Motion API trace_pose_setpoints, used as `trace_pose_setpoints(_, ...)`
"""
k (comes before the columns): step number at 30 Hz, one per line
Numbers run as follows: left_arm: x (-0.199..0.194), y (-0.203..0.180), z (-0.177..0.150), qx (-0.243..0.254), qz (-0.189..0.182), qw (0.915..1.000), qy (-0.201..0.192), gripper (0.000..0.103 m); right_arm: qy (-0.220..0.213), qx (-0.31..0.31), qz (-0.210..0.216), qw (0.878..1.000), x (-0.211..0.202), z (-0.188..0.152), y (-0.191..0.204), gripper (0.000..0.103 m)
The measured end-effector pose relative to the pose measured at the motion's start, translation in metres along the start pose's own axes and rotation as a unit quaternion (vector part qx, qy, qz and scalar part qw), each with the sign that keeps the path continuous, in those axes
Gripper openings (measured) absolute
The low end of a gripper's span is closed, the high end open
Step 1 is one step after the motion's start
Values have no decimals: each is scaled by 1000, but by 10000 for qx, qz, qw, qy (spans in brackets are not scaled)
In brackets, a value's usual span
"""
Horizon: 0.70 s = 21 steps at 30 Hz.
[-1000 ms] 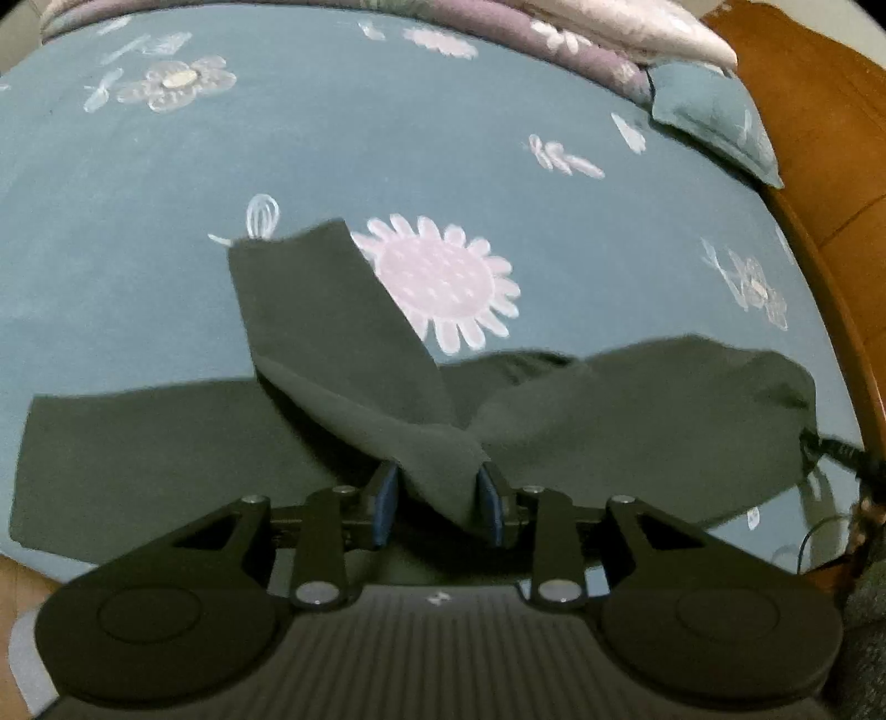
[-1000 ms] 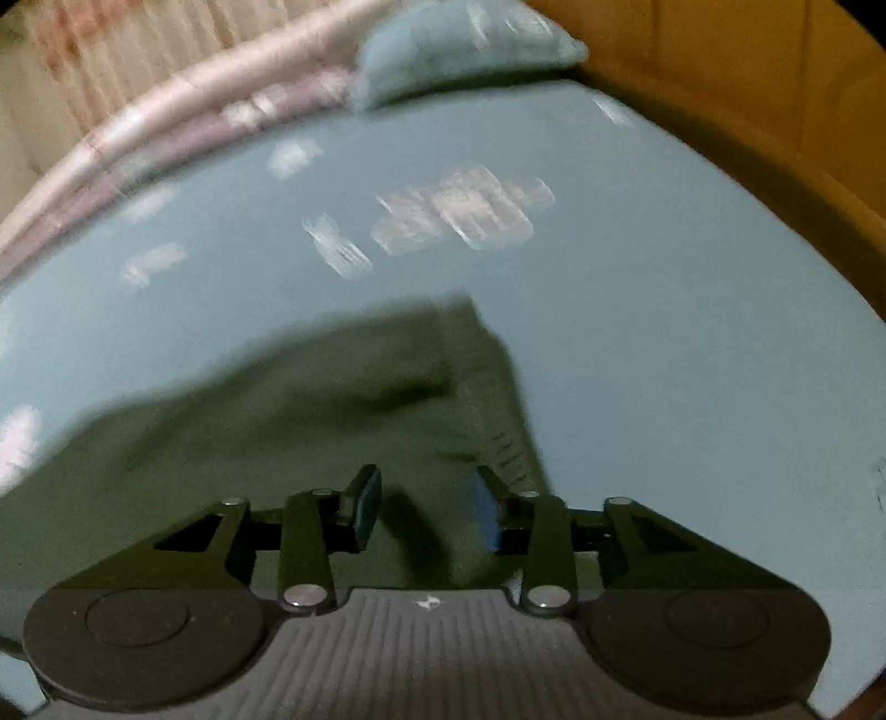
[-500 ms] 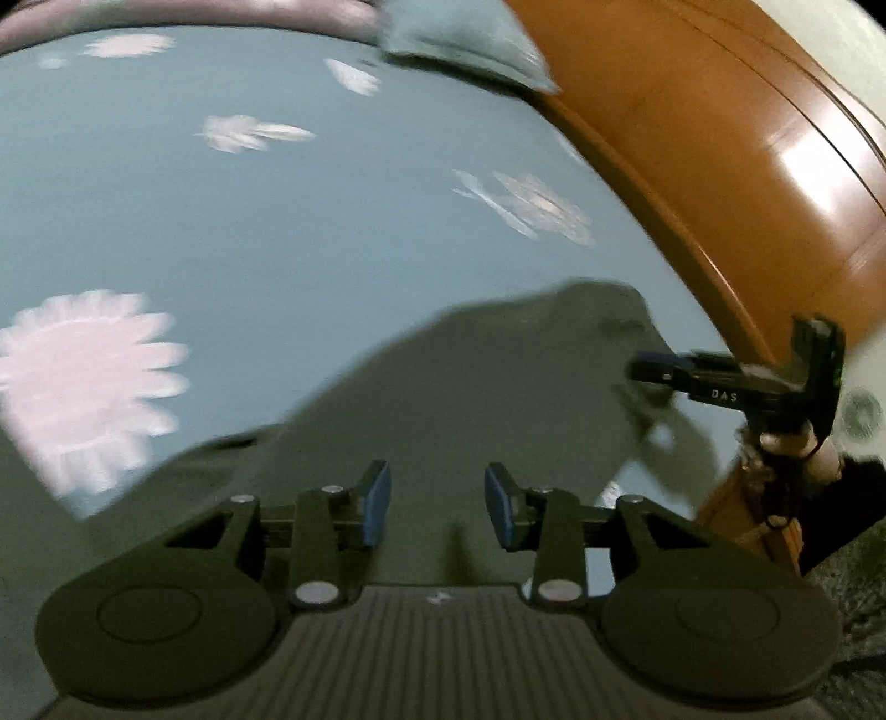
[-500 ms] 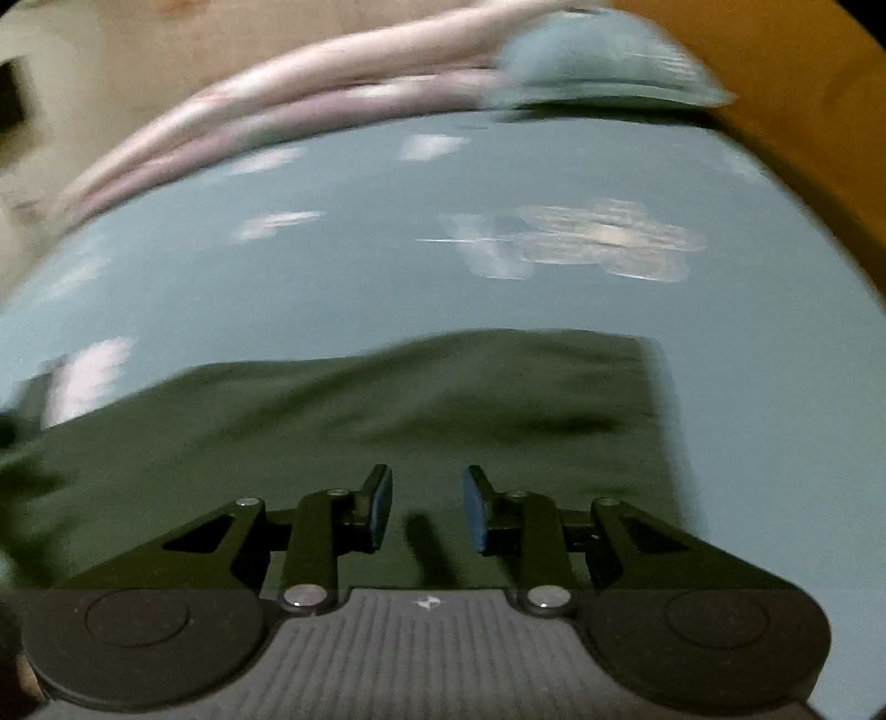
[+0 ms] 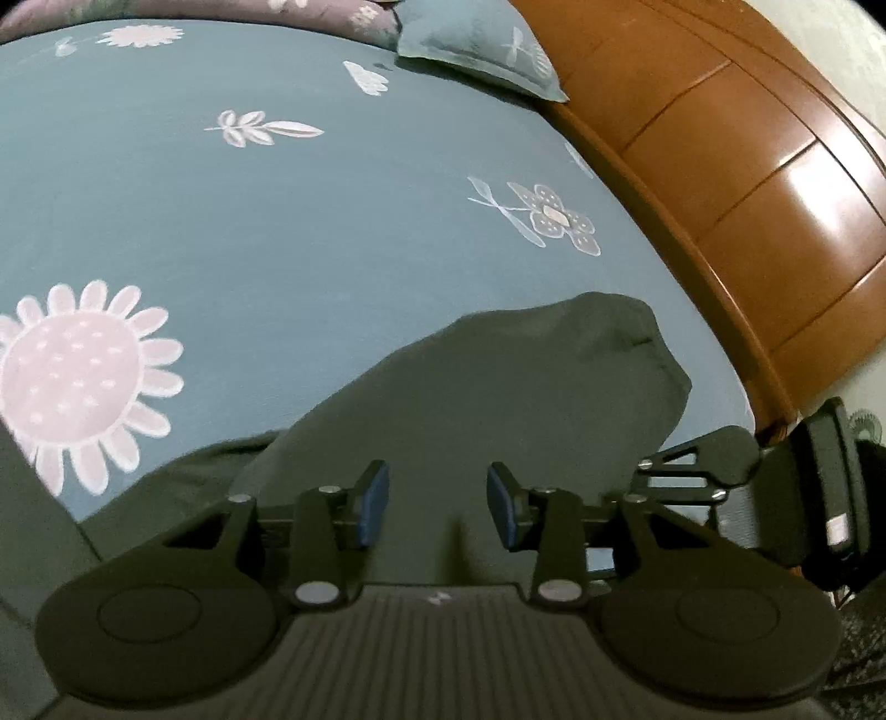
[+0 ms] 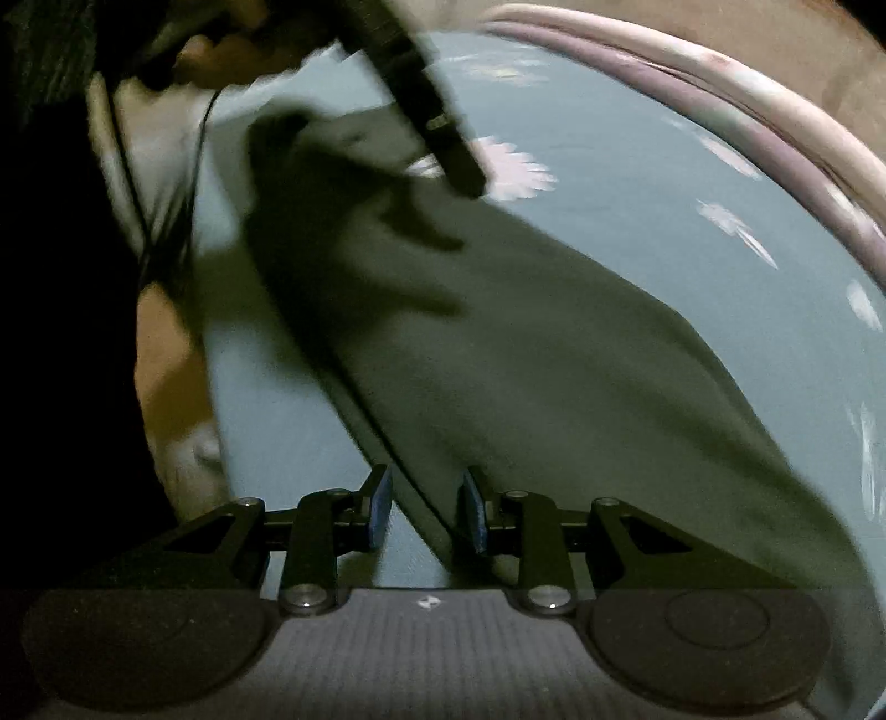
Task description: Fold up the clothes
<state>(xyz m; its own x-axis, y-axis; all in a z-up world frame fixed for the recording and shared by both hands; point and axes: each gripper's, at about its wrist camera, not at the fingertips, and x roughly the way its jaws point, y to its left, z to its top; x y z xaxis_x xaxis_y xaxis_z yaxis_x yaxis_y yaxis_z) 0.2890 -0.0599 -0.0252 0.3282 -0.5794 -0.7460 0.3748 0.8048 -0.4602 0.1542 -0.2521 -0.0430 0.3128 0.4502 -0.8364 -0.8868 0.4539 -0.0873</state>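
Dark green garment (image 5: pixel 498 399) lies flat on the bed (image 5: pixel 277 221): teal sheet, white flower print. Pillow (image 5: pixel 476 50) sits at the bed's far end, wooden headboard (image 5: pixel 747 194) beside the bed. Left claw (image 5: pixel 437 512) apart, empty, over the garment. Right claw (image 6: pixel 423 512) apart, straddling the garment's edge.

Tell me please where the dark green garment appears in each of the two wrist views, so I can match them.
Left wrist view: the dark green garment fills the lower centre, ahead of the open left gripper.
Right wrist view: the garment runs from upper left to lower right, its edge between the fingers of the right gripper.
Shared landmark: the teal flowered bedsheet.
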Motion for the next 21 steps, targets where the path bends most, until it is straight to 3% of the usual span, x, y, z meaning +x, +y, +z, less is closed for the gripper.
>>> trace_pose_setpoints(4,-3,0,-9,-119,44,9999,-82,39,187,-693,105,9974,6,9,1,31)
trace_pose_setpoints(8,-5,4,-14,-291,67,9994,-163,40,58,-815,354,9960,4,18,-5,31)
trace_pose_setpoints(21,-3,2,-21,-347,75,9991,-250,44,406,-1639,613,9837,20,21,-15,19)
